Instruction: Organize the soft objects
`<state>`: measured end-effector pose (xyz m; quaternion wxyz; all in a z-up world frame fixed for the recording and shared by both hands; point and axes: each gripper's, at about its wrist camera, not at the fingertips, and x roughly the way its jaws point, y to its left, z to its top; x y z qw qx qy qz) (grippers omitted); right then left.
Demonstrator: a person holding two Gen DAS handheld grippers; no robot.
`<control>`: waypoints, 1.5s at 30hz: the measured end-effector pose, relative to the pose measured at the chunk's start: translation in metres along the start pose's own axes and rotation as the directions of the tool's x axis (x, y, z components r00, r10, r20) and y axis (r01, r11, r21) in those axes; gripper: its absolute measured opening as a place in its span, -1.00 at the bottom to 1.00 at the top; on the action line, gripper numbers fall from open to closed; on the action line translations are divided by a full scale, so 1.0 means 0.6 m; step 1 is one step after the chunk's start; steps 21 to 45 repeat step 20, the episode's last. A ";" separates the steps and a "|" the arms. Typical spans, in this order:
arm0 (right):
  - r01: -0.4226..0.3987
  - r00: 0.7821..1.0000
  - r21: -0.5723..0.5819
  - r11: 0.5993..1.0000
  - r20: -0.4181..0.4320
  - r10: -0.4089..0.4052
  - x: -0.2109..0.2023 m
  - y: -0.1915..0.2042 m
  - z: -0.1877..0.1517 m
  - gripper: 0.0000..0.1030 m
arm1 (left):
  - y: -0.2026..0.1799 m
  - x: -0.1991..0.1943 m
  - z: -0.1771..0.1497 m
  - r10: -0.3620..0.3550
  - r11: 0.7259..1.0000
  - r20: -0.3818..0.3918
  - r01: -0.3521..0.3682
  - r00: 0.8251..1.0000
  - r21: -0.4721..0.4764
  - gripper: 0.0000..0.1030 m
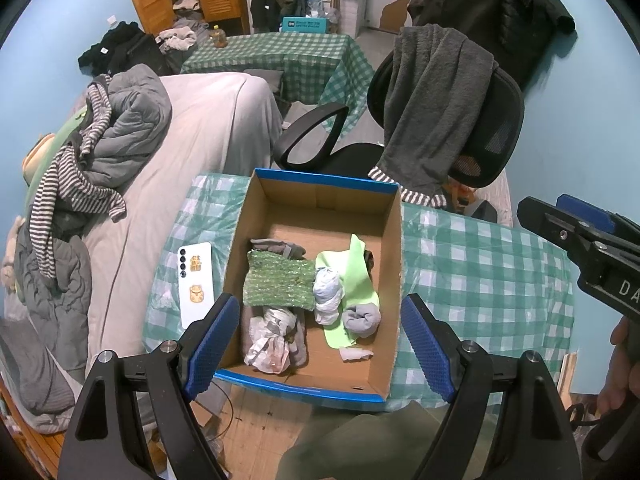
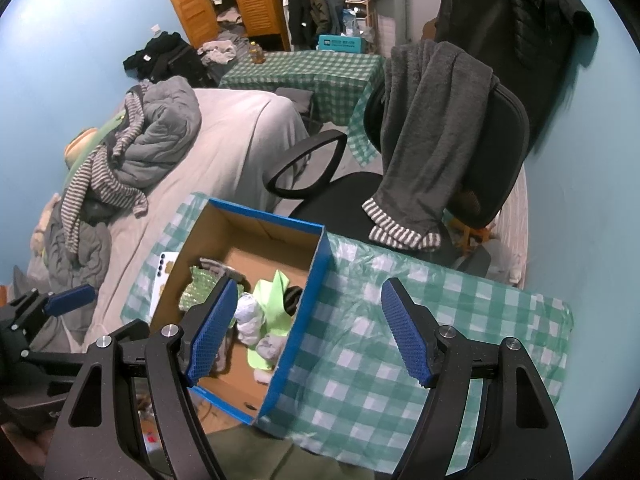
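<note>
A blue-rimmed cardboard box [image 1: 394,240] sits on the green checked table [image 1: 480,264]. Inside lie a green bubble-wrap pad [image 1: 279,283], a light green cloth [image 1: 356,276], a white knotted bag [image 1: 328,296], a grey sock ball [image 1: 361,319], a crumpled plastic bag [image 1: 270,342] and a grey cloth [image 1: 276,247]. My left gripper [image 1: 324,344] is open and empty above the box's near side. My right gripper [image 2: 308,332] is open and empty over the box's right wall [image 2: 300,336] and the table [image 2: 440,320].
A white phone [image 1: 195,284] lies left of the box. An office chair [image 1: 492,128] draped with a grey towel [image 1: 432,112] stands behind the table. A bed [image 1: 192,140] with piled clothes [image 1: 100,152] is at left. A second checked table [image 1: 280,56] stands farther back.
</note>
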<state>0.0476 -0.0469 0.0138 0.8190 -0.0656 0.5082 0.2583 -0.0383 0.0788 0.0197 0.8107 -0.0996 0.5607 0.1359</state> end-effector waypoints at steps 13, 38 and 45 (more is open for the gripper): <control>-0.003 1.000 -0.003 1.000 -0.002 0.003 -0.002 -0.008 -0.003 0.44 | -0.008 -0.005 -0.005 0.004 1.000 -0.004 -0.004 1.000 0.001 0.64; -0.006 1.000 0.000 1.000 -0.002 0.006 -0.003 -0.009 -0.003 0.44 | -0.014 -0.009 -0.008 0.013 1.000 -0.001 -0.013 1.000 -0.003 0.64; -0.006 1.000 0.000 1.000 -0.002 0.006 -0.003 -0.009 -0.003 0.44 | -0.014 -0.009 -0.008 0.013 1.000 -0.001 -0.013 1.000 -0.003 0.64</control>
